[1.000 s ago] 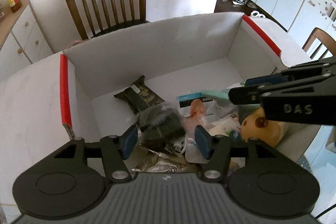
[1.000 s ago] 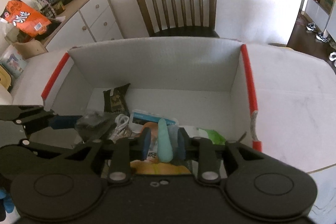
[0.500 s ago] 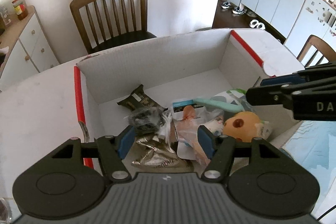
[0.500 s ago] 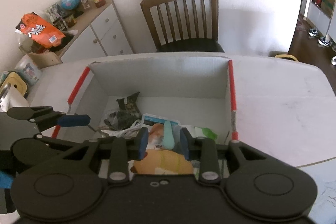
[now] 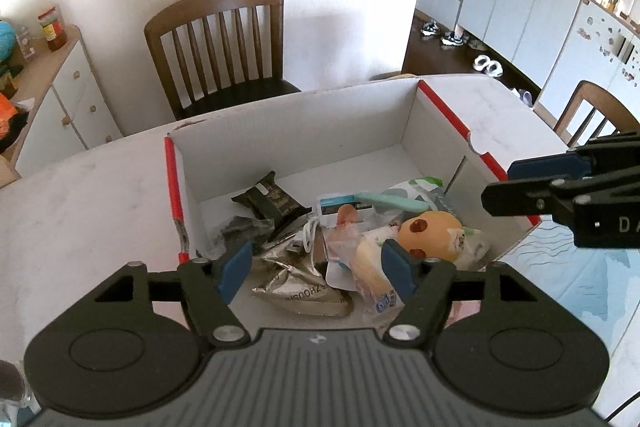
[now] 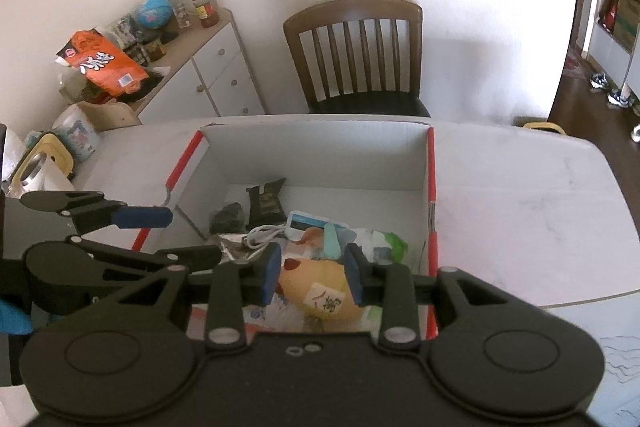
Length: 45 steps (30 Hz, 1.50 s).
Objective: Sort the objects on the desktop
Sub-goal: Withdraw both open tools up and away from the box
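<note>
Left wrist view: both the left gripper [image 5: 316, 269] and right gripper [image 6: 312, 273] are just spreading, empty, above the white cardboard box [image 5: 280, 143], lower centre, already holding the clutter; sorting looks nearly finished.

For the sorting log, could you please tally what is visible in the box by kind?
Foil or plastic packets: 3 (black packet, crumpled dark bag, silver pouch)
Plush toys: 1
White cables: 1
Mint-green handled items: 1
Total: 6; more packaging lies underneath, uncountable.

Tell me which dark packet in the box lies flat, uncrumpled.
The black rectangular packet with gold print, farther in; the dark wrapper beside it, nearer the red-edged wall, is crumpled.
</note>
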Tool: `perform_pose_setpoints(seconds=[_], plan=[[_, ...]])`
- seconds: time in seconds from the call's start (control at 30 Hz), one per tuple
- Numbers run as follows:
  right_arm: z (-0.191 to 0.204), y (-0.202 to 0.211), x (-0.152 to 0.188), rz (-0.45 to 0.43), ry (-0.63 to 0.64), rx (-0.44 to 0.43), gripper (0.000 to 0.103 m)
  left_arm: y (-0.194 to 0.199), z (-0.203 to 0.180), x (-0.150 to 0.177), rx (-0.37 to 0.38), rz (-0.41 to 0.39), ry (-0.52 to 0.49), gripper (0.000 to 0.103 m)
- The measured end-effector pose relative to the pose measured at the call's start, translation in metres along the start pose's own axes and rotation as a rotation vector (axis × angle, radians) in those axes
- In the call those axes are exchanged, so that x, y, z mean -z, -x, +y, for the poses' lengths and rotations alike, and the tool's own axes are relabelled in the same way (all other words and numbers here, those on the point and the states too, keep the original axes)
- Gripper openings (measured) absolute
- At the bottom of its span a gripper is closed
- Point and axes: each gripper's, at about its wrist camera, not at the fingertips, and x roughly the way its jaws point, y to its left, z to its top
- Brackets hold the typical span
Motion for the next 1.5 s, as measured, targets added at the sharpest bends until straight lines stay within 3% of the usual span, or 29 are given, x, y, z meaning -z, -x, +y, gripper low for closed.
perform_pose_setpoints(seconds=[0.43, 0.6, 0.87, 0.93, 1.23, 1.5], plan=[[0.016, 0.026, 0.020, -0.033, 0.043, -0.029, 0.048, 0.035, -0.002, 0.015, -0.035, -0.042, 0.031, 0.083], [0.019, 0.036, 0.030, -0.050, 0.053, -0.046, 0.061, 0.045, -0.007, 0.021, -0.044, -0.060, 0.030, 0.083], [0.025, 0.049, 0.043, -0.080, 0.080, -0.047, 0.071, 0.062, -0.012, 0.032, -0.046, -0.104, 0.039, 0.093], [0.027, 0.054, 0.046, -0.095, 0.088, -0.044, 0.074, 0.066, -0.014, 0.034, -0.055, -0.114, 0.039, 0.102], [0.037, 0.071, 0.061, -0.155, 0.128, -0.041, 0.088, 0.087, -0.017, 0.052, -0.065, -0.164, 0.054, 0.102], [0.042, 0.082, 0.074, -0.186, 0.132, -0.032, 0.092, 0.101, -0.021, 0.067, -0.057, -0.167, 0.087, 0.102]])
